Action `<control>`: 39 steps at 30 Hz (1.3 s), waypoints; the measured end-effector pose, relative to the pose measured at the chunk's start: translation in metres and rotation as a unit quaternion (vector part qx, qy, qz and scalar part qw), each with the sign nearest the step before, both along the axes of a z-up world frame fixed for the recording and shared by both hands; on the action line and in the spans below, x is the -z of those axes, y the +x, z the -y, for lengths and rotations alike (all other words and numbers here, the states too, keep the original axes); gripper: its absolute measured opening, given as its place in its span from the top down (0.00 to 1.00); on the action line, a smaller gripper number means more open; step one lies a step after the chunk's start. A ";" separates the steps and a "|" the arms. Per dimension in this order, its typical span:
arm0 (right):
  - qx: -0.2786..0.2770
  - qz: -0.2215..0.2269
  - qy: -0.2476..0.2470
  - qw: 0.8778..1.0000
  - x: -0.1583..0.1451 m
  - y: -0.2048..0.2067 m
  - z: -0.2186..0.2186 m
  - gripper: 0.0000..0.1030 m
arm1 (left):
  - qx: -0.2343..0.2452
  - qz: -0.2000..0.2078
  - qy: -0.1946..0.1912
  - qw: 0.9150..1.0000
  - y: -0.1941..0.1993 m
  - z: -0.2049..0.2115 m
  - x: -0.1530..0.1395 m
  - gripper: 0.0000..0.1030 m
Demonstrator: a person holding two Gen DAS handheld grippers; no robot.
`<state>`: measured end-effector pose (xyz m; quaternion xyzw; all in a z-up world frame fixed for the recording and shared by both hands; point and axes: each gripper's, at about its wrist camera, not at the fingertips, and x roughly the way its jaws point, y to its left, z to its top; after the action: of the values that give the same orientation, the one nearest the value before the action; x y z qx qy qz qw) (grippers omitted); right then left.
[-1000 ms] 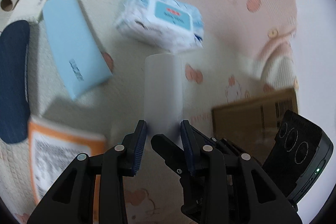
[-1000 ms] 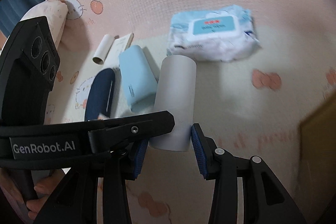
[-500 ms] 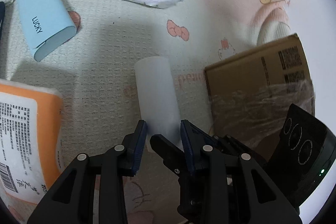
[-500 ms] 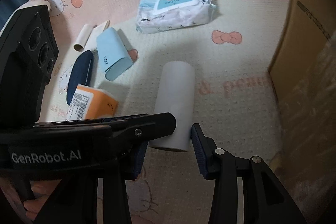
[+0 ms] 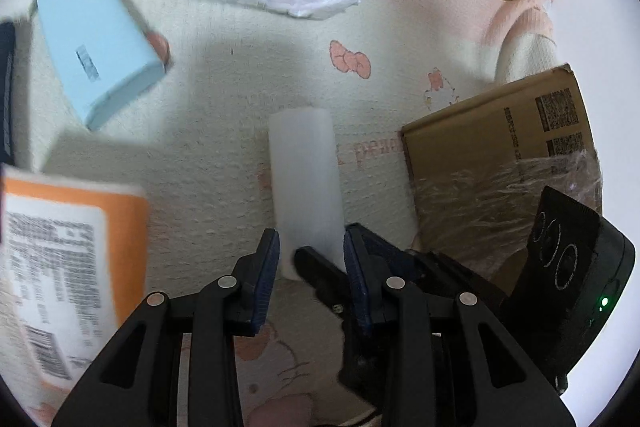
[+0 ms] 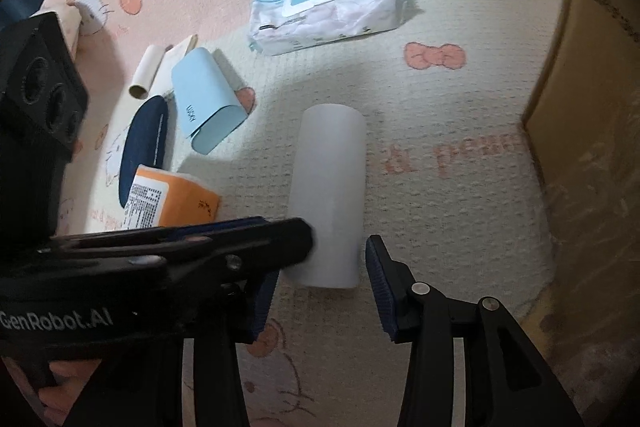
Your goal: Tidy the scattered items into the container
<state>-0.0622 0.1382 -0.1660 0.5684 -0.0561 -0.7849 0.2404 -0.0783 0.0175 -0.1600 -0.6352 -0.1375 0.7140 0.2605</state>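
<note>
A white cylinder (image 5: 304,167) lies lengthwise on the patterned mat, its near end between the blue pads of my left gripper (image 5: 312,251), which press on its sides. In the right wrist view the same cylinder (image 6: 328,187) sits between the jaws of my right gripper (image 6: 320,267). Those jaws are opening, and a gap shows beside the right pad. One black finger (image 6: 296,235) of the left gripper touches the cylinder's left side. The brown cardboard box (image 5: 492,155) stands just right of the cylinder, its wall (image 6: 580,107) close by.
On the mat lie a wet-wipes pack (image 6: 324,11), a light blue case (image 6: 208,107), a dark navy case (image 6: 144,151), an orange tissue pack (image 6: 172,199) and a thin cardboard tube (image 6: 146,75). A hand (image 6: 60,375) shows at the lower left.
Both grippers sank with the cylinder toward the mat and drew nearer the box. The right jaws have spread, leaving a gap at the cylinder.
</note>
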 end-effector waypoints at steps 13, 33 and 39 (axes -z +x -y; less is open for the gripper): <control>0.056 0.001 0.071 0.996 -0.017 0.014 -0.027 0.57 | 0.019 -0.069 -0.046 0.996 -0.058 0.014 -0.025 0.66; 0.037 0.084 0.086 0.992 0.016 -0.015 -0.014 0.76 | 0.053 -0.041 -0.053 0.996 -0.087 -0.021 0.008 0.81; 0.032 0.064 0.121 0.990 0.016 -0.023 -0.016 0.76 | 0.042 -0.036 -0.072 0.996 -0.081 0.001 0.004 0.83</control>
<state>-0.0855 0.1539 -0.1821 0.6404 0.0055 -0.7550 0.1407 -0.1590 0.0168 -0.1635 -0.6314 -0.0493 0.7327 0.2490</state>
